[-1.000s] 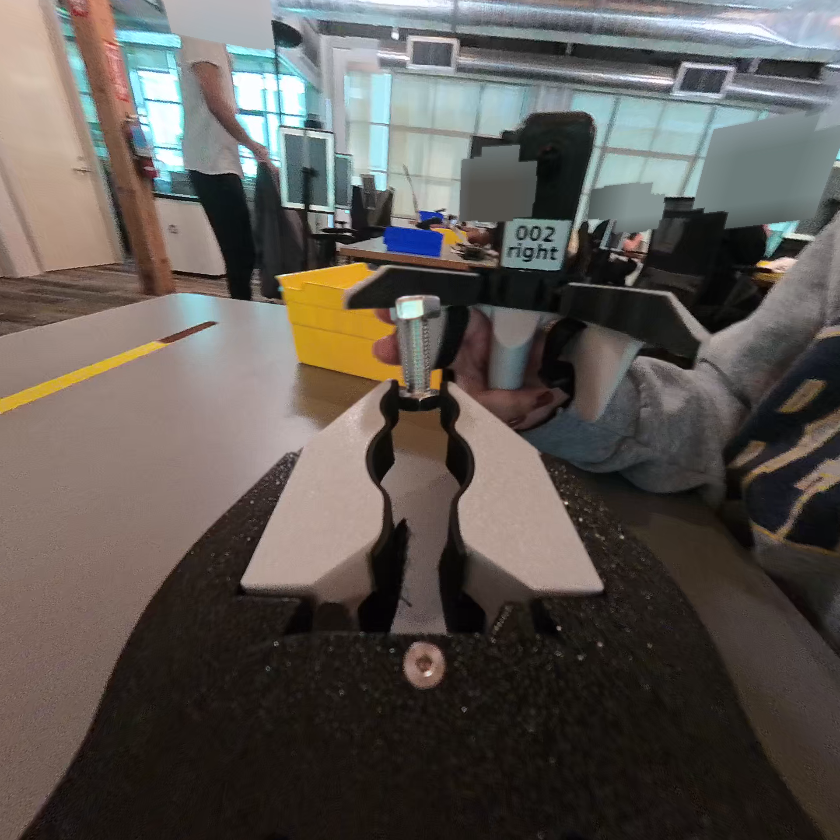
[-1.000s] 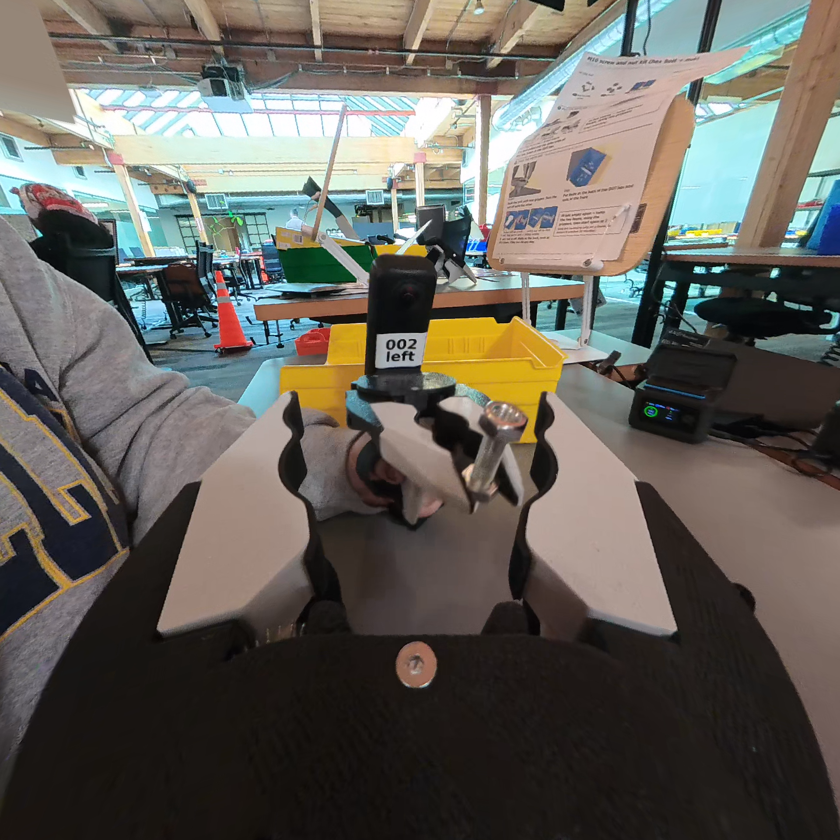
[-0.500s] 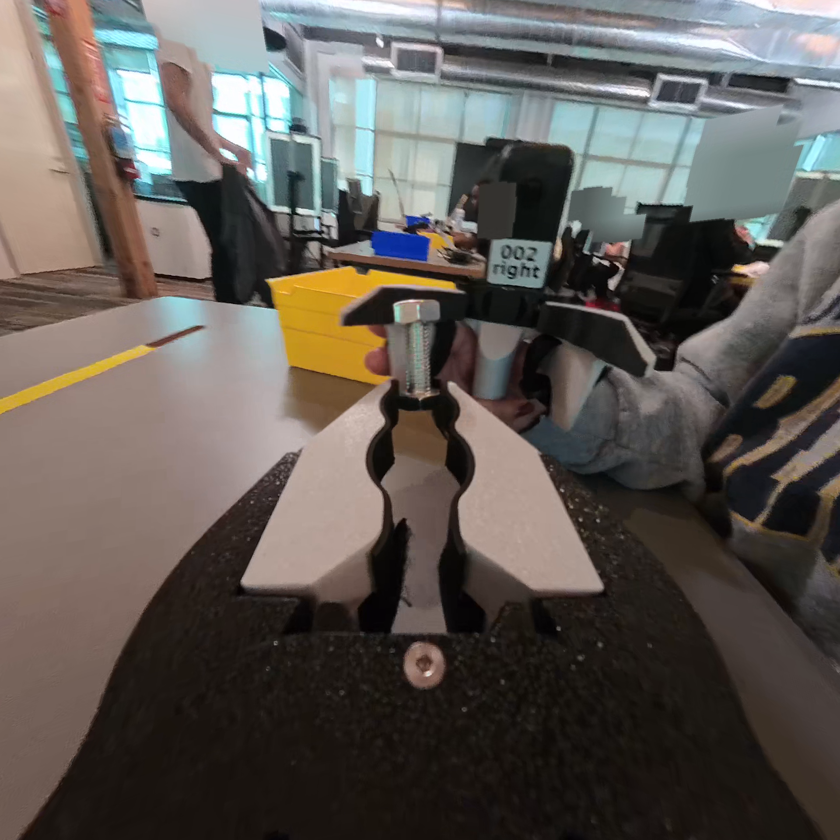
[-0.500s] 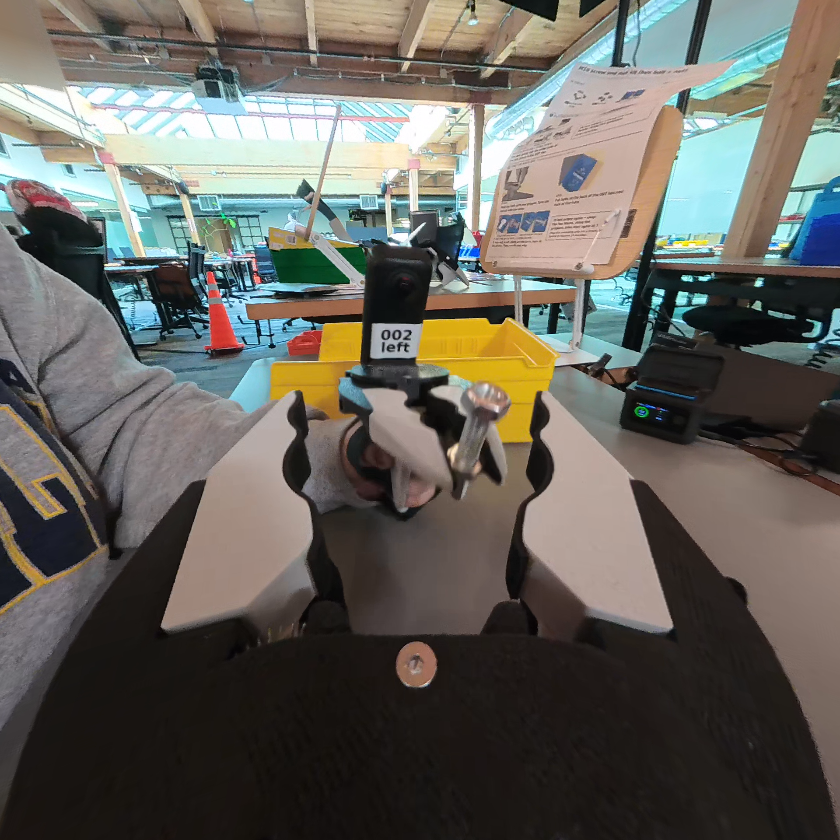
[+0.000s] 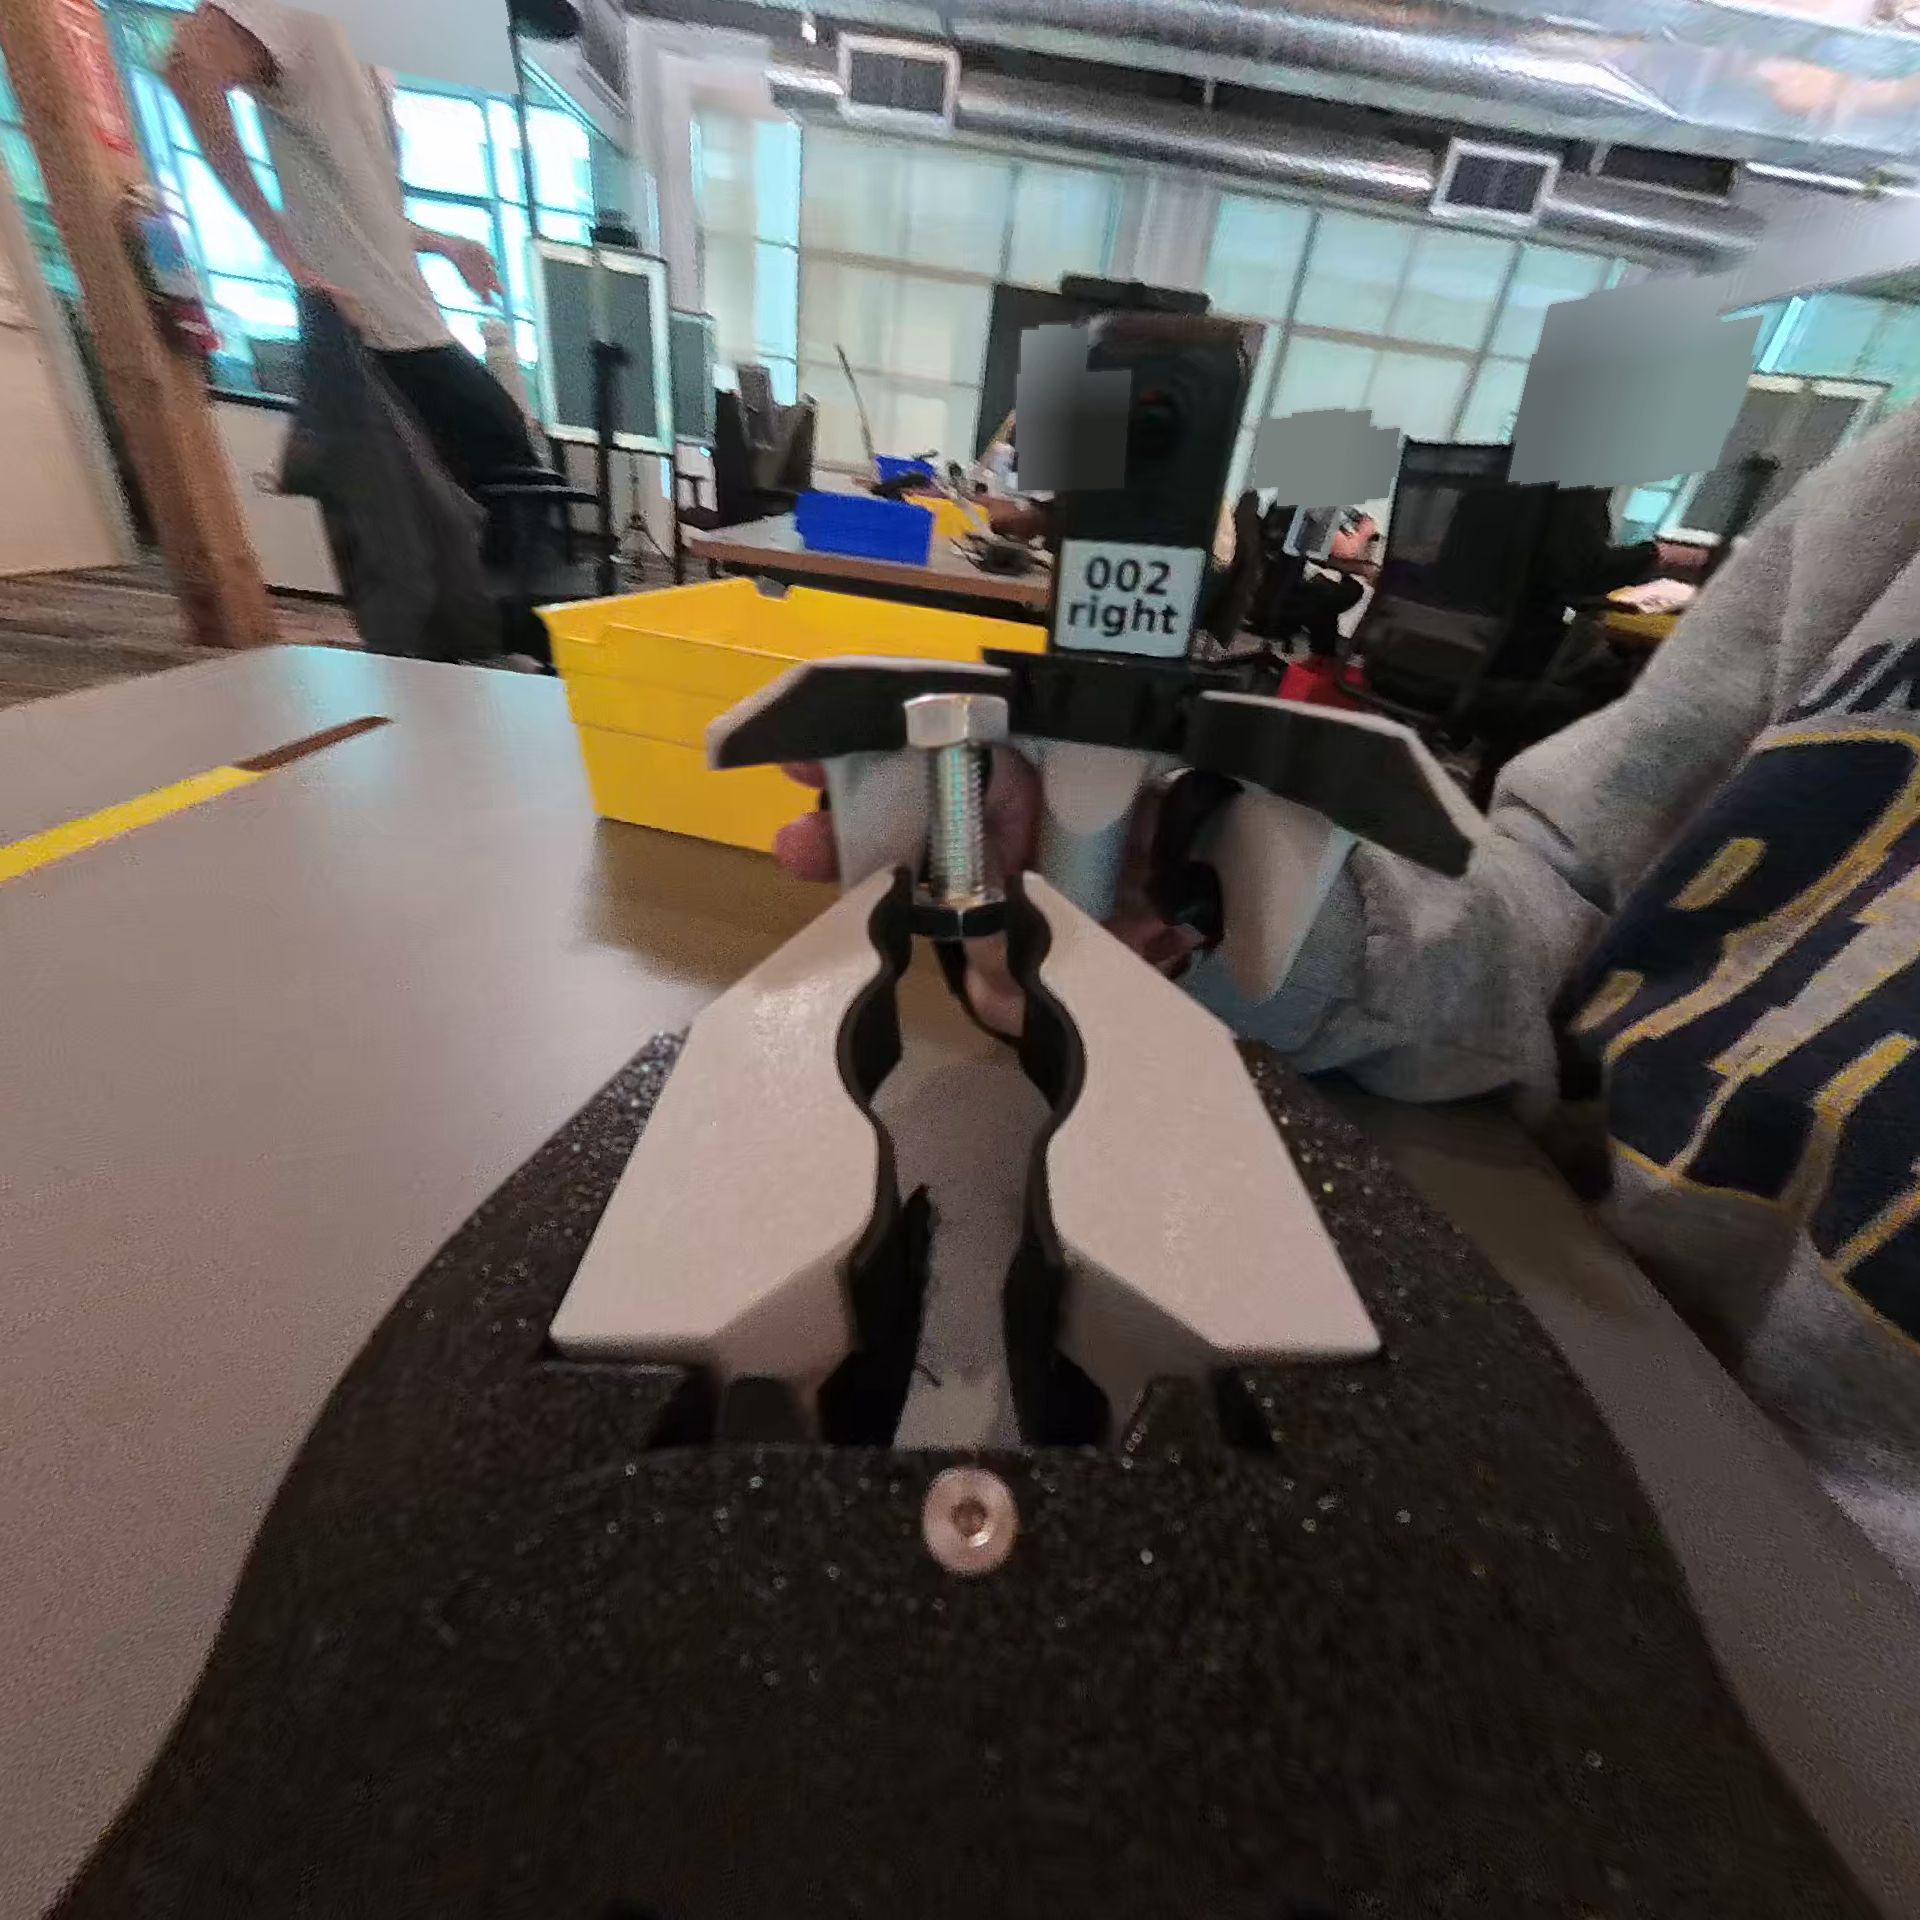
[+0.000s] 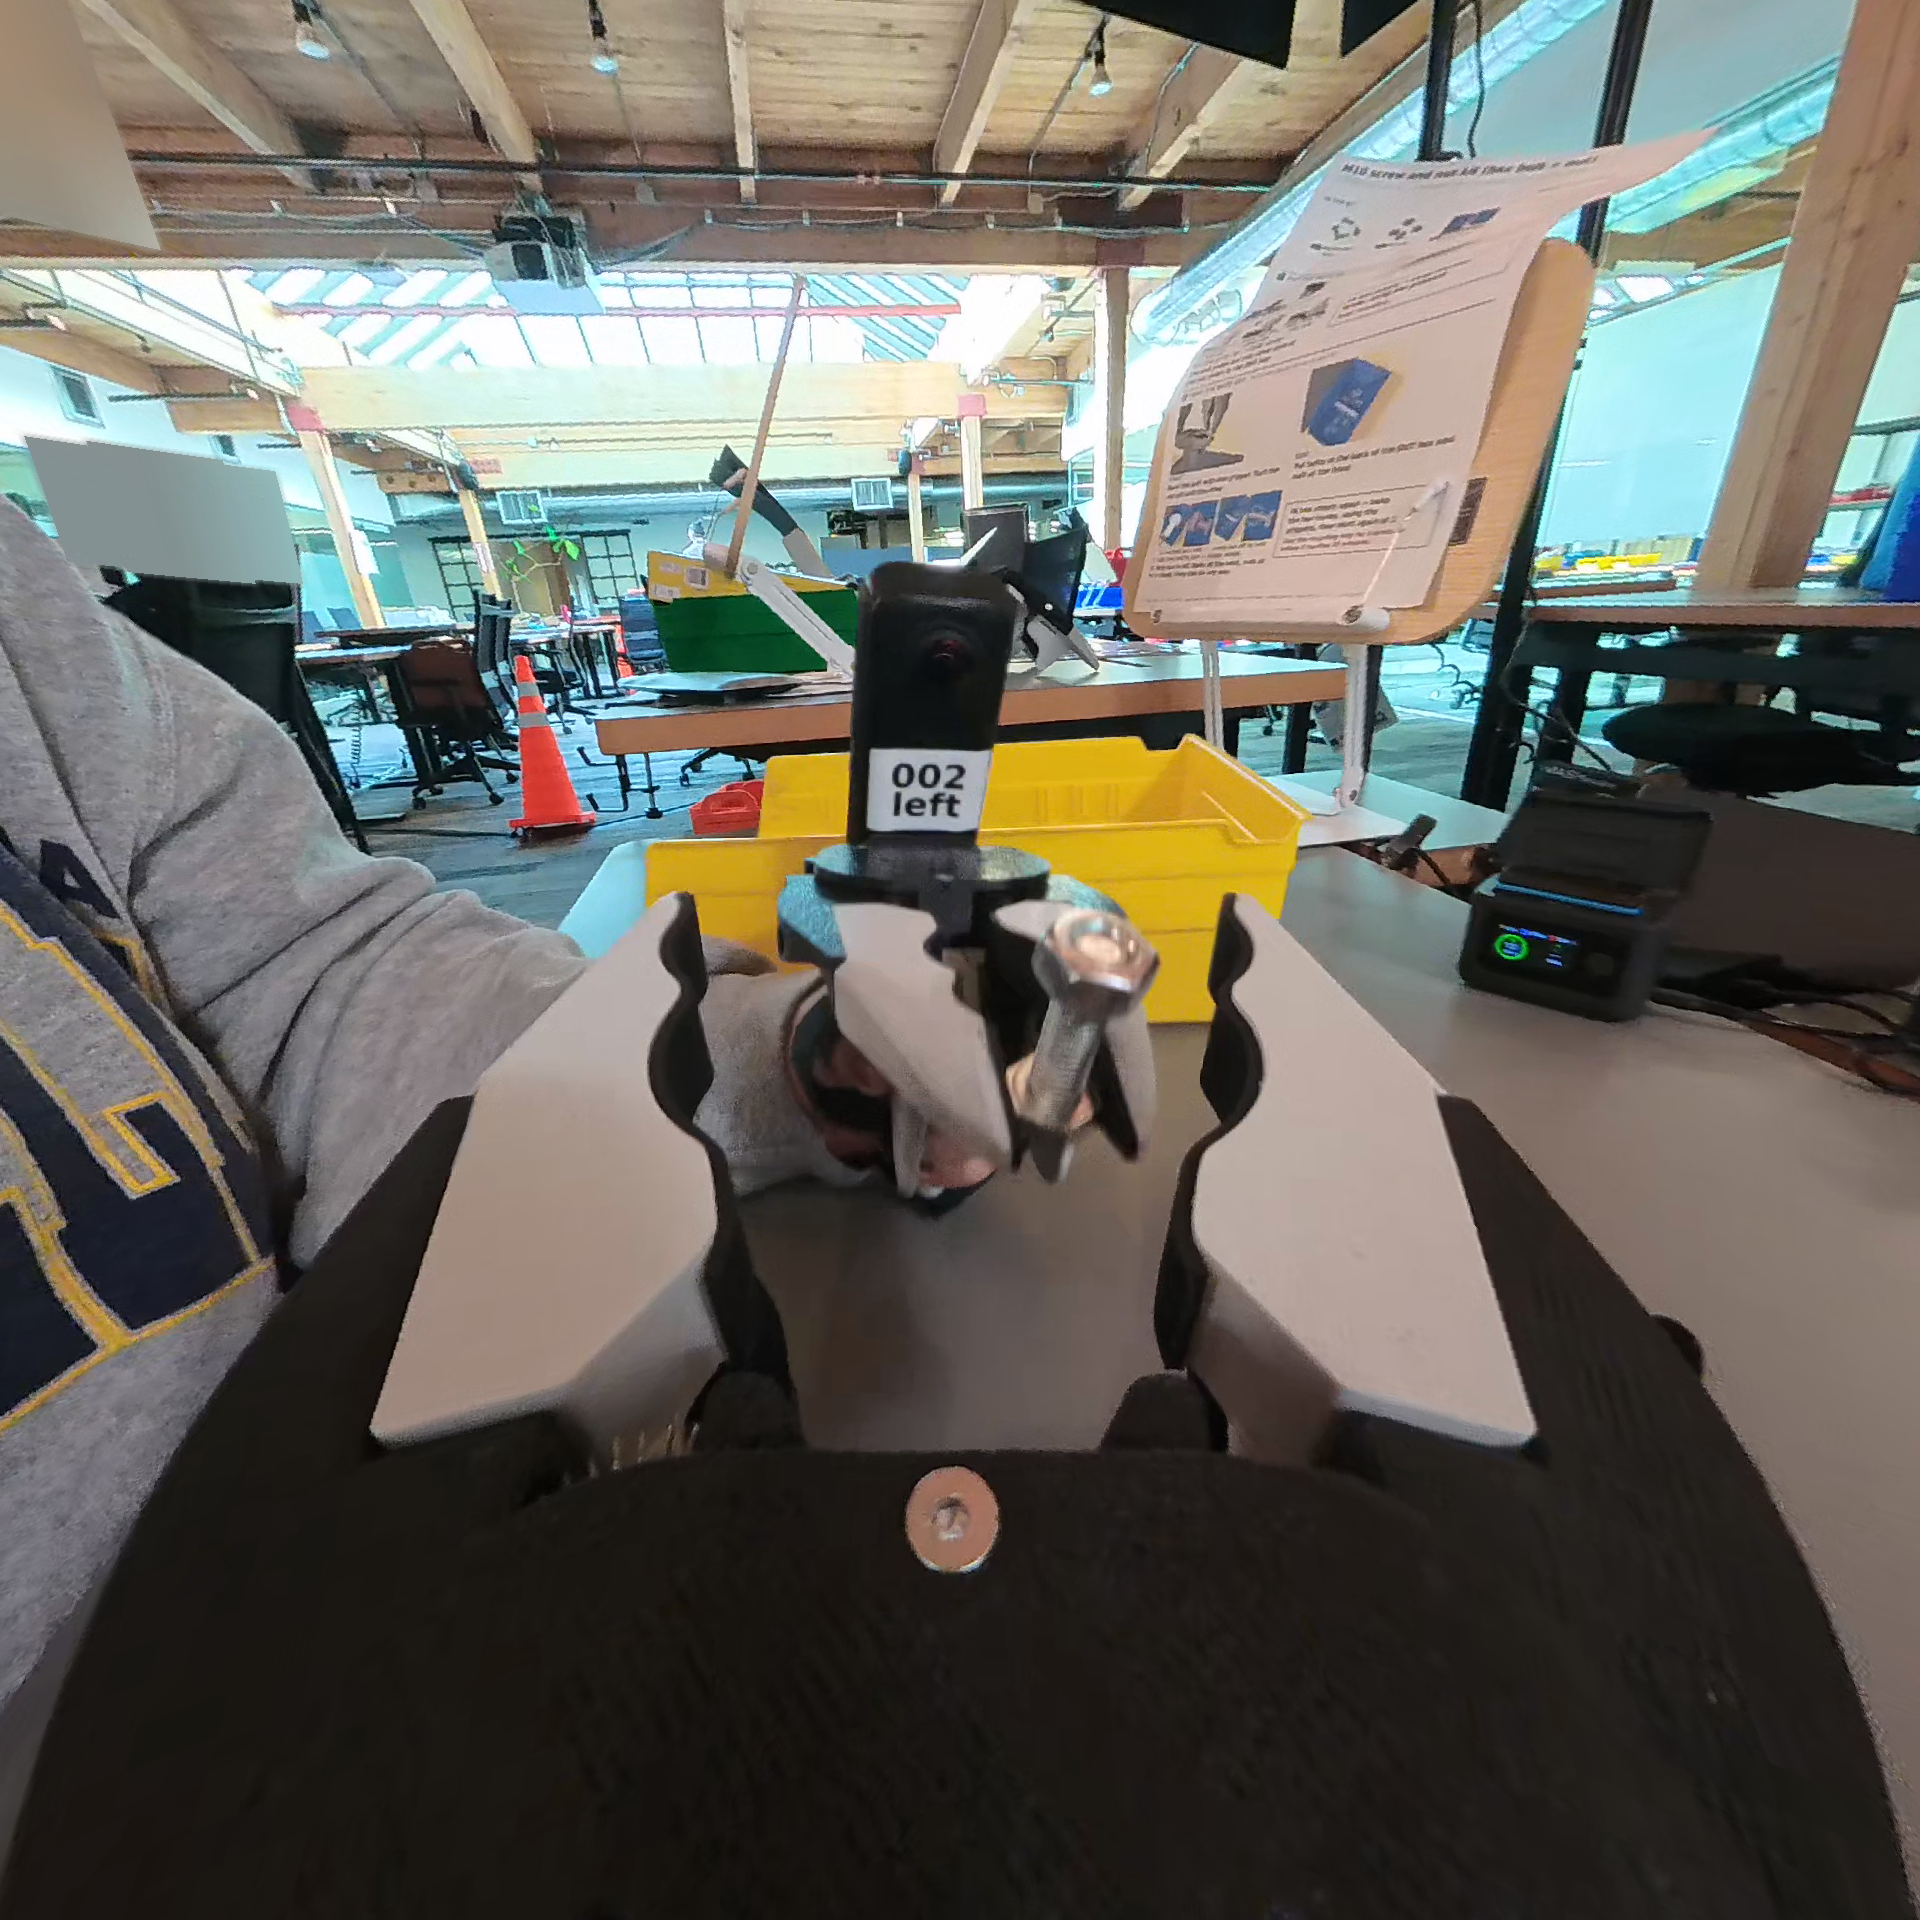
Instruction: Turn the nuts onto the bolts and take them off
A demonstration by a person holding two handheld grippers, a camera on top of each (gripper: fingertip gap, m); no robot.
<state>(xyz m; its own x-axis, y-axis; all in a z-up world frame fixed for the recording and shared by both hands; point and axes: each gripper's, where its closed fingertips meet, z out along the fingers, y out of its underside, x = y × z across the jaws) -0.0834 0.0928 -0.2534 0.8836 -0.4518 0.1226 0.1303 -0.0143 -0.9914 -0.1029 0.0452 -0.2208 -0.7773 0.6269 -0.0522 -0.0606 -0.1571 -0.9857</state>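
Observation:
My left gripper (image 5: 954, 925) is shut on a dark hex nut (image 5: 951, 921) at its fingertips. A silver hex bolt (image 5: 956, 810) stands up out of the nut, head on top. In the right wrist view the bolt (image 6: 1070, 1029) leans in the left gripper (image 6: 997, 1101), between my right fingers. My right gripper (image 6: 956, 997) is open and empty, jaws wide apart. In the left wrist view the right gripper (image 5: 1091, 758) faces me just behind the bolt head, held by a hand in a grey sleeve (image 5: 1455, 935).
A yellow bin (image 5: 727, 675) stands on the grey table (image 5: 312, 987) behind the grippers and also shows in the right wrist view (image 6: 1174, 831). A small black device with a lit screen (image 6: 1558, 935) and a clipboard stand (image 6: 1351, 416) sit at the right. A person (image 5: 343, 312) stands far back. The gap from one gripper's tips to the other's is roughly 5 cm.
The right gripper has shifted slightly left behind the bolt head, still open. The left gripper keeps its hold on the nut with the bolt in it.

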